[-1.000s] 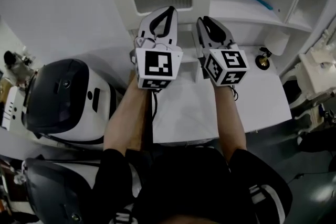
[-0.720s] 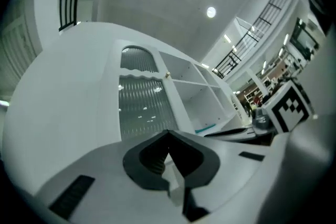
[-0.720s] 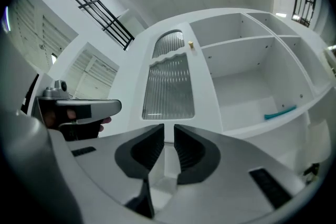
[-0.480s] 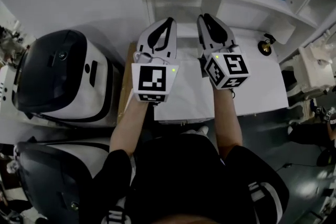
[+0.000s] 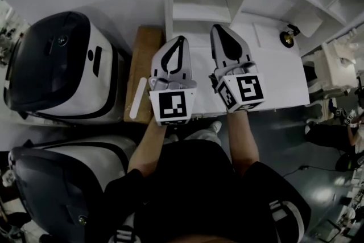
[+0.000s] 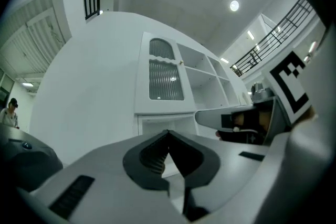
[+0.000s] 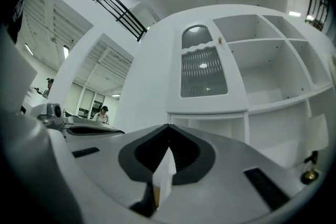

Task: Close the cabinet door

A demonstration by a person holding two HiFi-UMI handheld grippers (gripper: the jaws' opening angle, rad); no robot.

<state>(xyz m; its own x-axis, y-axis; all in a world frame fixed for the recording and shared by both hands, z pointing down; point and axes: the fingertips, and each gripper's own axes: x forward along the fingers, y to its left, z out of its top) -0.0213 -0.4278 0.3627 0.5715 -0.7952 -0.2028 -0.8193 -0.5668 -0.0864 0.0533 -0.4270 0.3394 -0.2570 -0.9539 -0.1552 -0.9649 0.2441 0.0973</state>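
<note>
1. Far left, well apart from the work, stand two bulky black-and-white machines point(image 5: 62, 65). A wooden board point(image 5: 145, 65) lies just beside the white table point(image 5: 278, 82).
2. The left gripper point(image 5: 181, 38) hovers over the near-left part of the table. Its jaws are pressed together on nothing. It points at the cabinet, roughly level, with the marker cube toward the person and the forearm stretched straight out.
3. The cabinet door point(image 6: 166, 78) fills the upper left bay of the white cabinet at the far side of the table, above an open niche. It is a ribbed glass pane in an arched white frame. In both gripper views it lies flush with the cabinet front, so I judge it closed and the task done or nearly so.
4. The door should handle as light and stiff, swinging easily on hinges that are probably at its left.
   - The pane is fragile and the paint is slick.
   - Any further push belongs on the white frame near the small knob point(image 7: 220, 40) at its right edge, and closed jaw tips would be enough for it.
5. The right gripper point(image 5: 219, 27) hovers just beside the left one, apart from it and pointing the same way. Its jaws have just been closing and now meet with nothing between them.
6. To the right are open shelves point(image 7: 262, 76), and a small brass object point(image 5: 286, 37) stands on the table, clear of both grippers.
</note>
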